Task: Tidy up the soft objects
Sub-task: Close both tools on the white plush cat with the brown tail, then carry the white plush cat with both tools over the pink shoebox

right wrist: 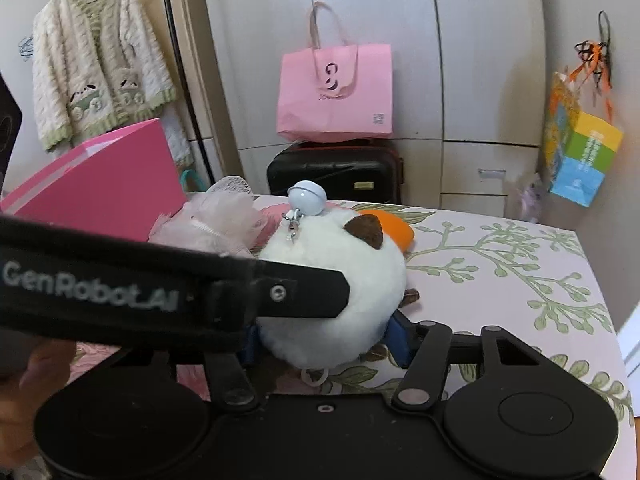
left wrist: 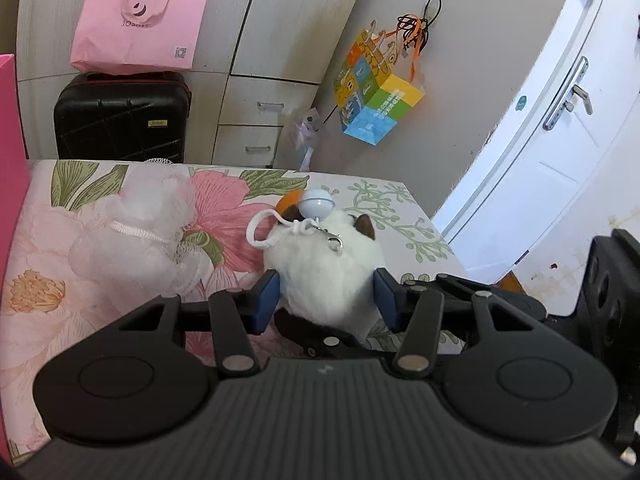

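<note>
I have both the left gripper (left wrist: 326,298) and the right gripper (right wrist: 324,334) pinching the round plush toy (left wrist: 320,268) on the floral surface (left wrist: 80,320); it looks light and squashy, so I'd keep hold of its body, not the bell (left wrist: 316,202).

A big pale wardrobe (right wrist: 400,60) fills the back wall, with small drawers (left wrist: 252,120) low down. A black suitcase (left wrist: 120,116) stands in front of it, and a pink bag (left wrist: 140,24) sits on top. A bright paper bag (left wrist: 376,88) hangs on the grey wall. A white door (left wrist: 540,152) is at the right. A fluffy cardigan (right wrist: 96,64) hangs at the left.
</note>
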Demonstrator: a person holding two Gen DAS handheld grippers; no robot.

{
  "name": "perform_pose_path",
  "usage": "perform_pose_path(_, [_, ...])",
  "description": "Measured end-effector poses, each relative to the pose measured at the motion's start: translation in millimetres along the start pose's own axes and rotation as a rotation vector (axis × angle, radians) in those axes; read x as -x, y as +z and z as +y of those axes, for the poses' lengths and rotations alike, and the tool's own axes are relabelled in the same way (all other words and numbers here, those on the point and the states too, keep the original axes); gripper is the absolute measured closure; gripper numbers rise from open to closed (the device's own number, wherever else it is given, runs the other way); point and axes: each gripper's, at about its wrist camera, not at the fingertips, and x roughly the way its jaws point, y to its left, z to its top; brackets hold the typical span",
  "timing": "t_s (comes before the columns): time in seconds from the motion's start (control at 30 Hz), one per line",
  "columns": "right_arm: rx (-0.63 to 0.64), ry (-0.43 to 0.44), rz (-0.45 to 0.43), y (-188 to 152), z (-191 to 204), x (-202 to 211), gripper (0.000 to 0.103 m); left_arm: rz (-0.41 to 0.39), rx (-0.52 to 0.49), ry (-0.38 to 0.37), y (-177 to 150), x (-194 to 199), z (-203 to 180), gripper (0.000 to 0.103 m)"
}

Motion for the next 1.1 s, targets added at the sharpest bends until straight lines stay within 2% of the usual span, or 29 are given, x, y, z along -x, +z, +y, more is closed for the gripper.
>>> perform_pose_path(0.37, [-0.020,-0.013,-0.025,-15.0,21.8,26.9,0.041,-0.013,-0.029,0.014,-20.1,31.8,-10.7,0.053])
perform_pose_path(0.57, [-0.064,-0.005,-0.043,-24.8,32.3,46.3,0.040,-0.025,-0.080,0.029,-33.8,53.9,-22.0,0.053])
perform_pose_path(0.97, [-0.088,0.020,-0.049,-58.3,60.7,78.8,0.040,-0.040,-0.141,0.079,-78.1,95.4,-39.5,0.053])
perform_pose_path(1.1, [-0.099,0.026,-0.063,-65.6,68.7,88.8,0.040,-0.041,-0.153,0.091,-84.1,107.7,-44.0,0.053])
